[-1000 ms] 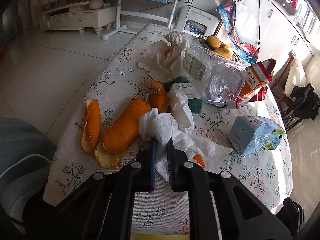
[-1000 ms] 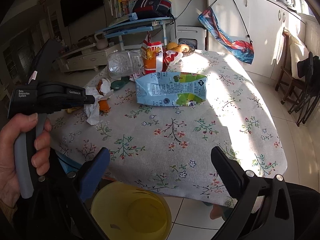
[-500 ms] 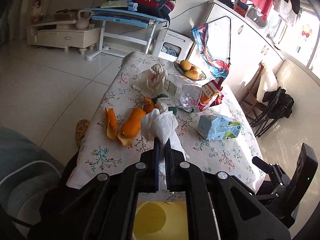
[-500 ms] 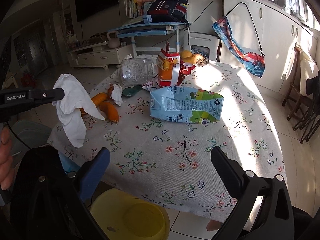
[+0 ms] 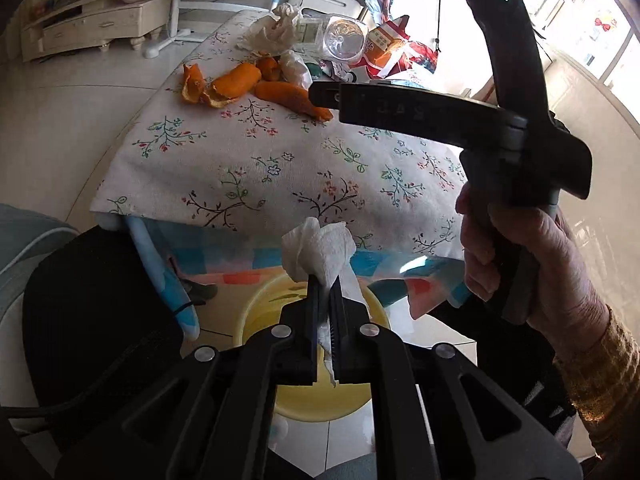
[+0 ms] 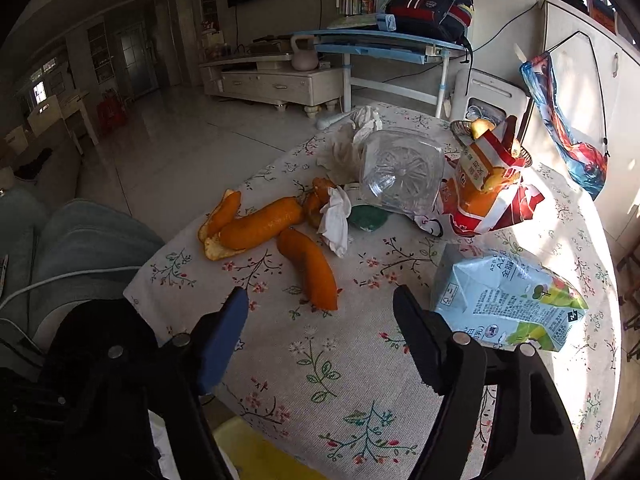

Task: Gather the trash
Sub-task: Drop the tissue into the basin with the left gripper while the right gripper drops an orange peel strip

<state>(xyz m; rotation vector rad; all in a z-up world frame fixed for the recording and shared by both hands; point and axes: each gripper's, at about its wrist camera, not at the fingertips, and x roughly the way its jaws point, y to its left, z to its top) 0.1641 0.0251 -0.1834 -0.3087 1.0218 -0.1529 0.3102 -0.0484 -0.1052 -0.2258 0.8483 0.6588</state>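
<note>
Crumpled white tissue, one piece of the trash, clamped between the closed jaws of the left gripper, which points steeply downward; the tissue's free end bulges above the fingertips and a strip trails down between the pads. Directly beneath lies the yellow bin on the tiled floor, just off the near edge of the table with its floral cloth. To the right in the left wrist view, the person's right hand wraps the handle of the other tool, wrist angled so that the body of the tool reaches out over the tabletop; a patterned sleeve covers the forearm.

Right gripper, jaws apart and having just been closing, with nothing between them; it hovers above the near part of the table, tilted down toward the cloth. Just ahead of its fingertips lies one orange peel strip; more orange peels lie to the left behind it. Beside the right finger lies a light blue milk carton on its side. Farther back: a small white tissue, a green cap, a clear plastic bottle on its side, an orange and red snack bag and a wad of crumpled paper. At the far end stands a fruit basket
</note>
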